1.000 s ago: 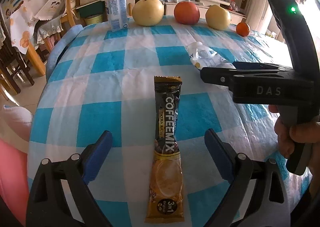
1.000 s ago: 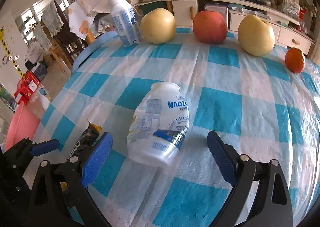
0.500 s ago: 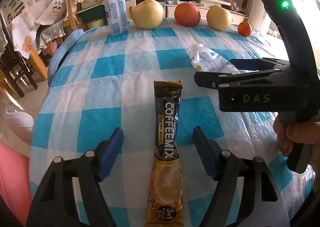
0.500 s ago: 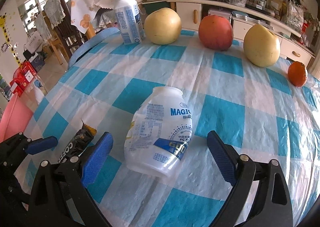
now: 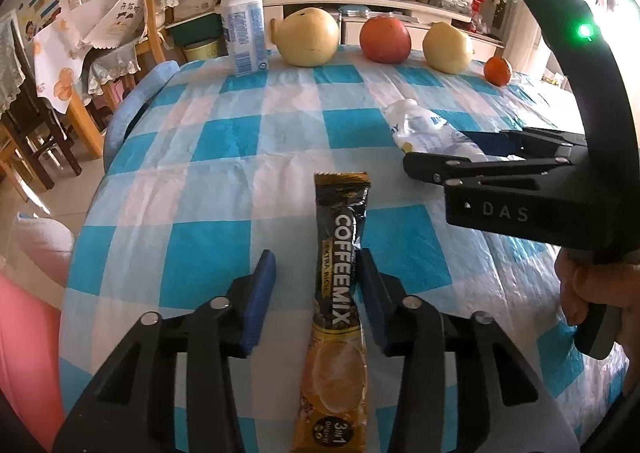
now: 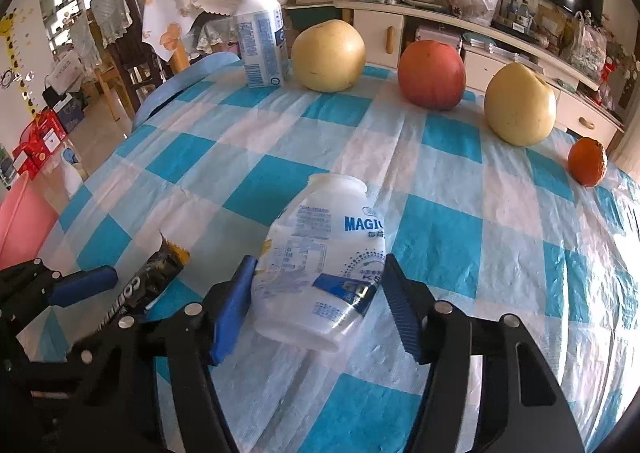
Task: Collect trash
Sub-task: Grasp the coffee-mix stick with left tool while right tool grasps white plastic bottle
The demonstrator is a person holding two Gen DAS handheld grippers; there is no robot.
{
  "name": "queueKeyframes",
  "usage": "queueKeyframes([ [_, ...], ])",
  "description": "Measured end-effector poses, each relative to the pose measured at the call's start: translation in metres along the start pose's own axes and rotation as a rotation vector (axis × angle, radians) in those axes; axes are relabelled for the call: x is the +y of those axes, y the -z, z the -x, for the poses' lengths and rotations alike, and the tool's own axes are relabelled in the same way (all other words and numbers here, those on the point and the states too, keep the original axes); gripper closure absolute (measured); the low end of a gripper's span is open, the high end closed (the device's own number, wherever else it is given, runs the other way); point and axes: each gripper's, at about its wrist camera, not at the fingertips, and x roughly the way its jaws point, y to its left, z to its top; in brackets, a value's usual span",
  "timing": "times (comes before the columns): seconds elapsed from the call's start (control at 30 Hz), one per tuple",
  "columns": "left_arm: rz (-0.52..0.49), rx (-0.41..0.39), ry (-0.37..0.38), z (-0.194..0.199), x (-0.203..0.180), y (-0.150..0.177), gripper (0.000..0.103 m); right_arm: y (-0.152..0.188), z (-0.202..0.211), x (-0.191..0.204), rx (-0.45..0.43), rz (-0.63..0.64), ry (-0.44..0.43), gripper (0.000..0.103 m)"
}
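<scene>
table: the table (image 5: pixel 224 141) wears a blue-and-white checked cloth; everything to be collected lies on it, nothing is lifted yet.
kept things: a white milk bottle (image 6: pixel 260 33) stands upright at the far edge beside a row of fruit, a yellow pear (image 6: pixel 328 55), a red apple (image 6: pixel 432 75), a second yellow pear (image 6: pixel 520 109) and a small orange (image 6: pixel 587 162). By my reading these are not trash and stay.
plastic bottle: the empty plastic bottle (image 6: pixel 320 273) lies on its side mid-table, mouth toward the fruit, between the jaws of the right tool.
right tool: the right tool (image 6: pixel 316 293) has just been closing; its left pad meets the bottle's side and the right pad sits at its edge, though a firm squeeze is hard to confirm.
coffee sachet: the coffee sachet (image 5: pixel 338 293) lies flat and lengthwise on the cloth, just left of the bottle.
left tool: the left tool (image 5: pixel 316 293) has just been closing around the sachet; the right pad is at its edge, a gap shows on the left, so it is not yet pinched.
progress: early. Both pieces are straddled; finishing the grips, lifting and dropping them in a bin remain. No bin is clearly visible.
</scene>
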Motion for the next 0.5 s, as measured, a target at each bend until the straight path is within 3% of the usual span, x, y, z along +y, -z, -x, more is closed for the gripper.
queueKeyframes([
  [0.5,0.074,-0.009,0.052,0.005,0.019,0.001,0.080,0.008,0.013,0.010,-0.035,0.023,-0.029,0.040],
])
